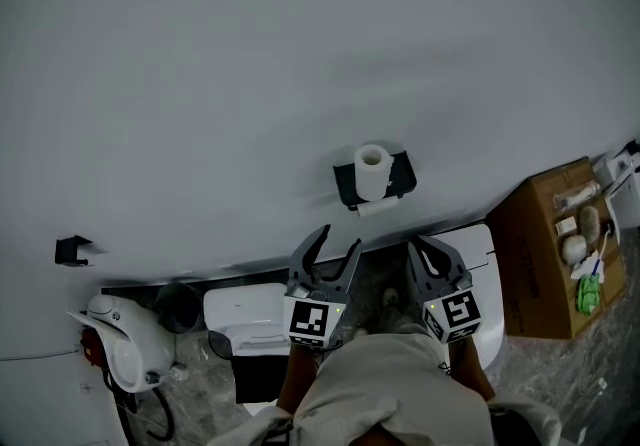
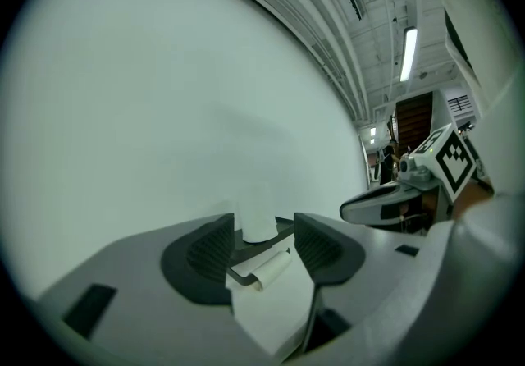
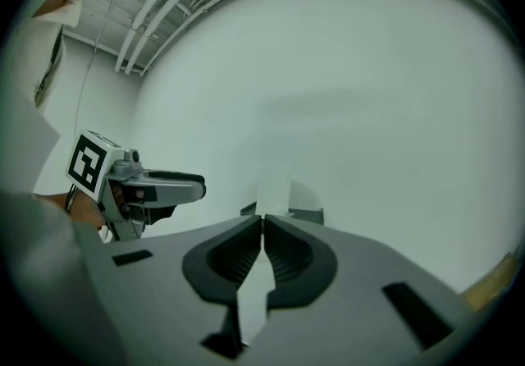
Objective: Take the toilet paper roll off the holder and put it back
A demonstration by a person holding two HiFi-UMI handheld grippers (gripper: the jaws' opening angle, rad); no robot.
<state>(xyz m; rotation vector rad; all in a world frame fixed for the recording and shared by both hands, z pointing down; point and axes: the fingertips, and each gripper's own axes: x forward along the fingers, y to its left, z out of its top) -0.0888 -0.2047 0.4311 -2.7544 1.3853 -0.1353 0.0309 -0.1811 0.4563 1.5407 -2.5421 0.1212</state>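
A white toilet paper roll (image 1: 372, 171) stands upright on a black wall-mounted holder (image 1: 400, 177). Both grippers hang below it, well apart from it. My left gripper (image 1: 340, 239) is open, its jaws spread in a V with nothing between them. In the left gripper view the roll (image 2: 257, 217) and the holder (image 2: 281, 229) show through the gap of the left gripper (image 2: 262, 245), with a curled paper end (image 2: 267, 270) under the holder. My right gripper (image 1: 415, 246) is shut, empty, its tips touching. In the right gripper view the roll (image 3: 273, 190) rises just beyond the right gripper (image 3: 262, 221).
A cardboard box (image 1: 545, 264) with small items stands at the right. White fixtures (image 1: 245, 319) sit on the floor below the grippers, and a white appliance (image 1: 125, 339) at the lower left. A small black bracket (image 1: 72, 250) is on the wall at the left.
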